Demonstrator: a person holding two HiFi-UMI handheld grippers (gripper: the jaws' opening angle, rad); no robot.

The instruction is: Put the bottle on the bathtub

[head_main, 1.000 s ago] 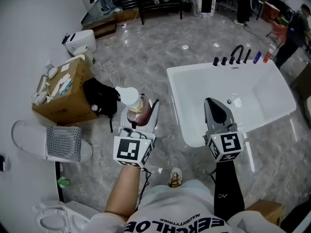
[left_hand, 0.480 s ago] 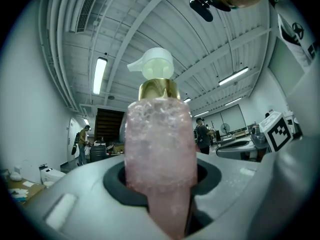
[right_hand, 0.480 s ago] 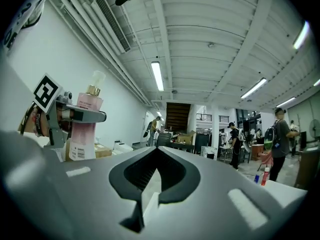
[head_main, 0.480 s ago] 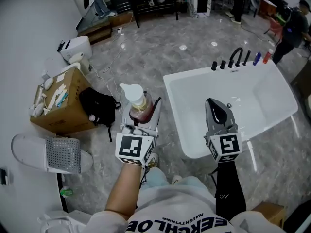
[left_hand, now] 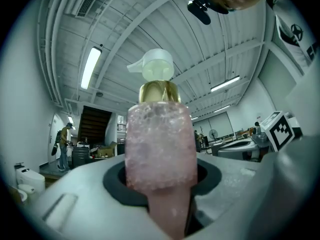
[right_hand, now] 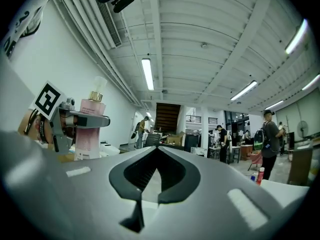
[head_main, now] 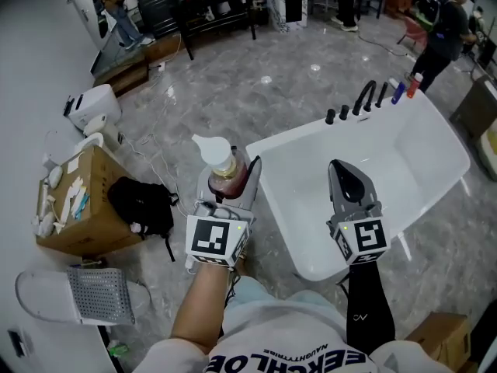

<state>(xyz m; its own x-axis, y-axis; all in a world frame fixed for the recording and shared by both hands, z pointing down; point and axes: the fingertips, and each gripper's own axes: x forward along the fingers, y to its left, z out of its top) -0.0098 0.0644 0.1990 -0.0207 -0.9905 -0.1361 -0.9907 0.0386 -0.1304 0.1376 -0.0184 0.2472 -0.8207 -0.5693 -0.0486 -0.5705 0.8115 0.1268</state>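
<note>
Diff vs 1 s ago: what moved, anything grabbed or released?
The person moved closer: the corner of the white bathtub now sits beside the pink pump bottle in the left gripper. Nothing grabbed or released: left jaws stay shut on it, right gripper stays shut and empty.

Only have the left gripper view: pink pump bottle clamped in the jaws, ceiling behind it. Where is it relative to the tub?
Observer: Head view puts the bottle, in the left gripper, just left of the bathtub's left edge. It is over the grey floor, not over the tub.
Operator: Right gripper free?
Observer: Yes. The right gripper has its jaws together on nothing and hangs over the near part of the tub.
Operator: Anything on the rim already?
Observer: On the far rim there is a black faucet, with small bottles beside it. The left rim nearest the bottle looks bare.
</note>
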